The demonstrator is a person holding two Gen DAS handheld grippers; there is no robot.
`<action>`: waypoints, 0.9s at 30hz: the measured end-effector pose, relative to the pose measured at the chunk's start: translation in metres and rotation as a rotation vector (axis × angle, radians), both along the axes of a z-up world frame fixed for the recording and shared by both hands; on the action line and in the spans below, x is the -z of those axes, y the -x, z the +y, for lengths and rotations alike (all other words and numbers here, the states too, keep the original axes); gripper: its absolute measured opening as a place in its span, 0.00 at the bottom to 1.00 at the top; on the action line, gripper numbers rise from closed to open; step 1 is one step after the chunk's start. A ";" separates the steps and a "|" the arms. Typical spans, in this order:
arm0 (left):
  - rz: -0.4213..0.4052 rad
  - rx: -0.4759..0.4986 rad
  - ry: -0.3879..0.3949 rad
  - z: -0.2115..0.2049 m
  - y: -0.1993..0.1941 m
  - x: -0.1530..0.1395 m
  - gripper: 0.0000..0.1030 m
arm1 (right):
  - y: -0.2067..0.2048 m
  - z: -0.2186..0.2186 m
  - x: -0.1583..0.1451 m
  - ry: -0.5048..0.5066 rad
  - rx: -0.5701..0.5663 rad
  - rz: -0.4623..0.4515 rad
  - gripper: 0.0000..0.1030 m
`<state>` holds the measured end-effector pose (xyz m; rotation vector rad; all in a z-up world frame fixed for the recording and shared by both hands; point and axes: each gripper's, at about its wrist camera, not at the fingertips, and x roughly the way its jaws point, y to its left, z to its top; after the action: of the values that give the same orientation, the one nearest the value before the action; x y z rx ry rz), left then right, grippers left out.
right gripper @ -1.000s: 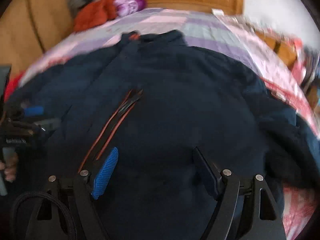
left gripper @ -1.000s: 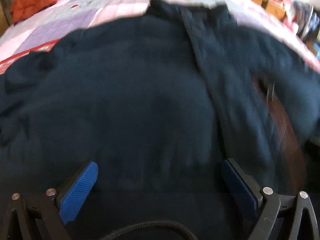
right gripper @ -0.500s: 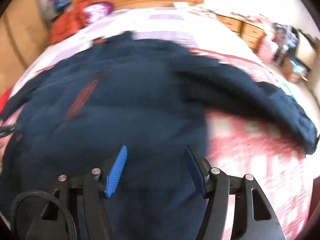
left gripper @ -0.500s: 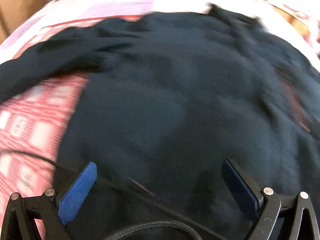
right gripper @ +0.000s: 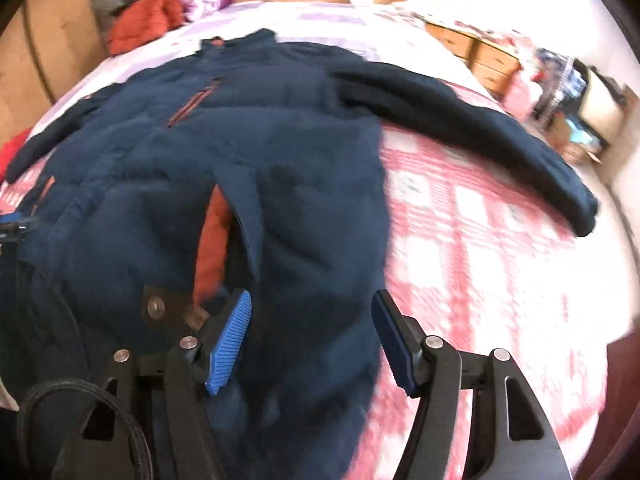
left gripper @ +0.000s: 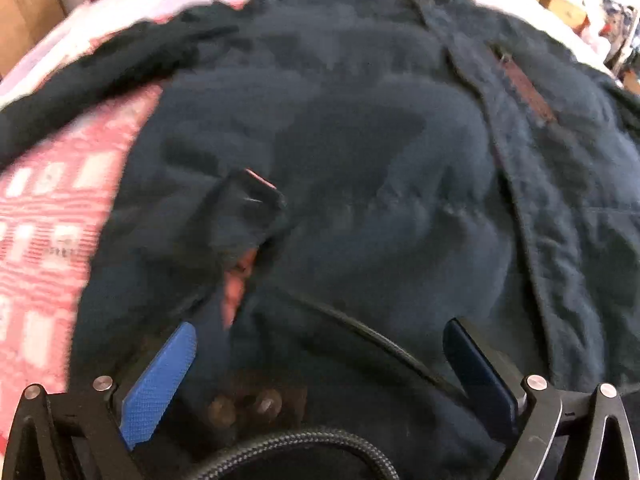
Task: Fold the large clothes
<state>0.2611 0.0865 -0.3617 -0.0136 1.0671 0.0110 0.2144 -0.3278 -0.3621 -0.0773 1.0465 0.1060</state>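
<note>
Jacket (right gripper: pixel 304 168) spread flat on bed (right gripper: pixel 500 240), sleeves out.

A navy blue jacket (right gripper: pixel 304 184) with rust-orange lining and brown zip trim is being shown on a bedspread (right gripper: pixel 480 240) checked in red, pink and white, turning lilac farther up. Bright blue pads (right gripper: pixel 230 336) are being carried on black grippers.

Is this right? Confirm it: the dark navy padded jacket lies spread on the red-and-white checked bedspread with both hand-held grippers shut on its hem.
Not quite. The dark navy padded jacket lies spread on the red-and-white checked bedspread, but both wrist views show open jaws gripping nothing.
</note>
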 end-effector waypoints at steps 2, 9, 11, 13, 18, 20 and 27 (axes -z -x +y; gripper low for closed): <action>-0.013 0.020 0.014 -0.008 0.025 -0.006 0.99 | 0.018 0.017 -0.005 -0.025 -0.041 0.010 0.65; 0.141 0.039 -0.031 -0.025 0.096 0.036 0.99 | 0.087 0.056 0.021 0.015 -0.171 0.094 0.65; 0.145 -0.009 -0.026 -0.009 0.111 0.036 1.00 | 0.104 0.027 0.019 0.003 -0.095 0.112 0.65; 0.156 -0.046 -0.033 0.007 0.118 0.033 1.00 | 0.116 0.010 0.015 0.055 -0.072 0.123 0.66; 0.195 -0.075 -0.106 0.035 0.128 0.024 1.00 | 0.143 -0.028 0.008 0.090 -0.026 0.216 0.70; 0.200 -0.076 -0.125 0.035 0.129 0.017 1.00 | 0.144 -0.012 -0.003 0.125 -0.060 0.194 0.69; 0.250 -0.121 -0.119 0.043 0.143 0.021 1.00 | 0.172 0.017 -0.004 0.061 -0.144 0.243 0.69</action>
<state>0.1179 0.1290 -0.3830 0.0317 1.3128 0.1895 0.0426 -0.3109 -0.3585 -0.1989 1.2863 0.2181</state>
